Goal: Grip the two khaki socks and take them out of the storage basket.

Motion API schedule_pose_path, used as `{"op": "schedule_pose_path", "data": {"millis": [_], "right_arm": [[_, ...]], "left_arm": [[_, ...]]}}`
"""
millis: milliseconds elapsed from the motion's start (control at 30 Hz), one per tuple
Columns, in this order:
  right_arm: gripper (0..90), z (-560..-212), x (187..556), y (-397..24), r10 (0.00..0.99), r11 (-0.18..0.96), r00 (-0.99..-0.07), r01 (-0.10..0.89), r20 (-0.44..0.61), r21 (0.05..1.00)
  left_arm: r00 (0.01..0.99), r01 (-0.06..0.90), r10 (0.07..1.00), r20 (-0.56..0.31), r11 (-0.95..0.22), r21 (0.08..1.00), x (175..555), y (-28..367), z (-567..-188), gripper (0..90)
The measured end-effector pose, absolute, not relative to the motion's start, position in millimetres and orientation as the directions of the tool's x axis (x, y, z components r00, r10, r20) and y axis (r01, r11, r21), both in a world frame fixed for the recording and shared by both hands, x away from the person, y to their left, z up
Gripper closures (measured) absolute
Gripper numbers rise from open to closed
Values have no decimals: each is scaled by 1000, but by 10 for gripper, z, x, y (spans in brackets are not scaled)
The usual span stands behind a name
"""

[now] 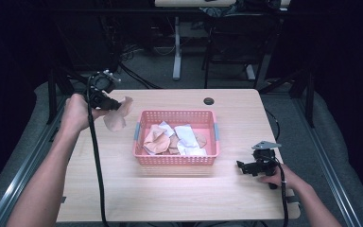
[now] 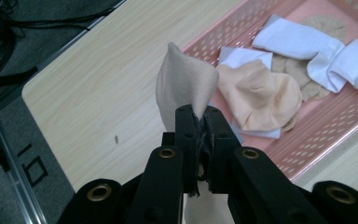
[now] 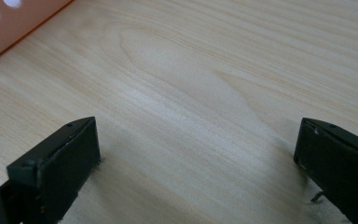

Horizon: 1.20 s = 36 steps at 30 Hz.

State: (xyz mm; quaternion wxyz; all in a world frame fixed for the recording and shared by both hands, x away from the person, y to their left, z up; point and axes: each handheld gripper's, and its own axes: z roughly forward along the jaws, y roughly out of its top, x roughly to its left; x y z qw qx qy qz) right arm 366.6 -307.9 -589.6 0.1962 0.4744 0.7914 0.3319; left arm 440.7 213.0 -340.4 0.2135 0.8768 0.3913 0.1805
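Note:
My left gripper (image 1: 118, 106) is raised over the table's left part, shut on a beige sock (image 1: 117, 117) that dangles from its jaws just left of the pink basket (image 1: 140, 134). In the left gripper view the sock (image 2: 182, 86) stands up from the pinched jaws, with my left gripper (image 2: 199, 128) aimed toward the basket (image 2: 326, 135). Inside lie a peach sock (image 2: 261, 93), white socks (image 2: 307, 51) and tan ones. My right gripper (image 1: 242, 166) rests low on the table right of the basket, jaws wide apart and nothing between them, as the right gripper view (image 3: 196, 158) shows.
The light wood table (image 1: 170, 189) has a cable hole (image 1: 209, 101) near its far edge. A corner of the basket (image 3: 9, 28) is at the top left of the right gripper view. Chairs and desk legs stand on the dark floor beyond.

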Motion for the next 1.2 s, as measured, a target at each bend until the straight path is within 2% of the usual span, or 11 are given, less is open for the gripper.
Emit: {"op": "schedule_pose_path", "data": {"millis": [600,900,1200], "right_arm": [[0,-5896,3665,-3078,882,329,-471,621,4,711],[0,-5896,3665,-3078,882,329,-471,621,3,711],[0,-5896,3666,-3078,882,329,-471,621,4,711]], "left_arm": [[528,696,841,114,-506,509,4366,2788,-3556,855],[478,744,874,84,-455,489,4389,3023,-3853,856],[460,781,887,39,-425,457,4440,3095,-4213,856]]}}
